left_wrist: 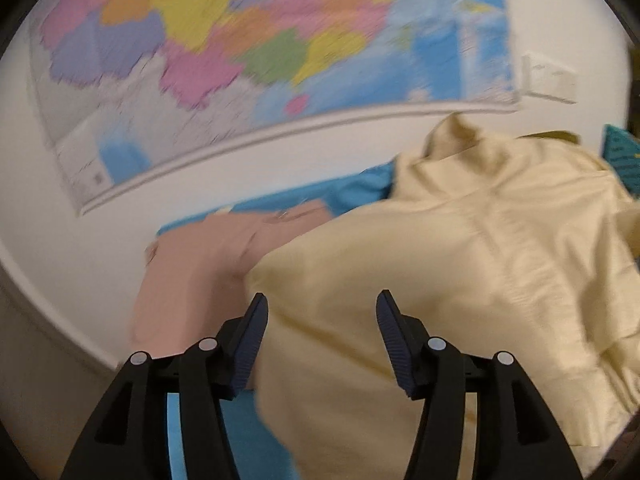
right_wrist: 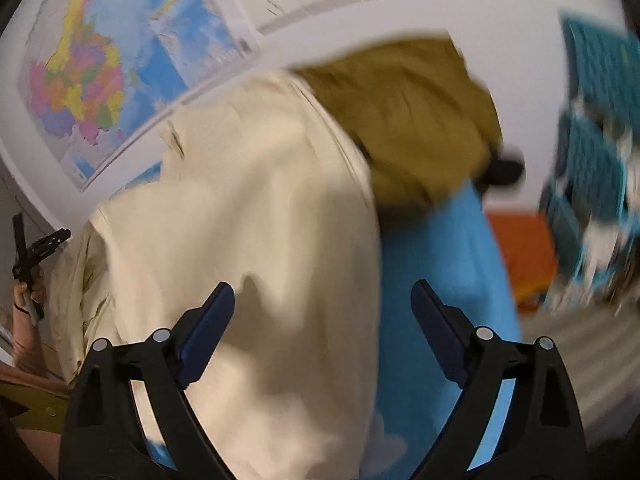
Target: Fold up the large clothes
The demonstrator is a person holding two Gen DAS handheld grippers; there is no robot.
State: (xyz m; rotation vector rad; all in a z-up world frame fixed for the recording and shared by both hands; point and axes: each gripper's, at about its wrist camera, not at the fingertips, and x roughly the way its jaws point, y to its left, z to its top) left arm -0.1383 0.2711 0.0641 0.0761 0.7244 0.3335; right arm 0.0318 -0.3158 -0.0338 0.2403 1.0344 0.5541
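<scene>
Across the lower middle of your left wrist view, your left gripper (left_wrist: 322, 304) stands with its jaws apart and nothing between the pads; the cream garment (left_wrist: 460, 264) lies just beyond them, filling the centre and right of the frame on a blue cloth (left_wrist: 352, 192). A pink garment (left_wrist: 192, 272) lies at its left edge, partly under it. A coloured map (left_wrist: 240, 52) hangs on the white wall across the top.

Your right gripper (right_wrist: 322, 292) is also released, jaws wide, hovering over the cream garment (right_wrist: 248, 220) with no fabric pinched. An olive garment (right_wrist: 408, 120) sits at the upper centre. At the far left edge, your hand (right_wrist: 28, 300) grips the other tool.
</scene>
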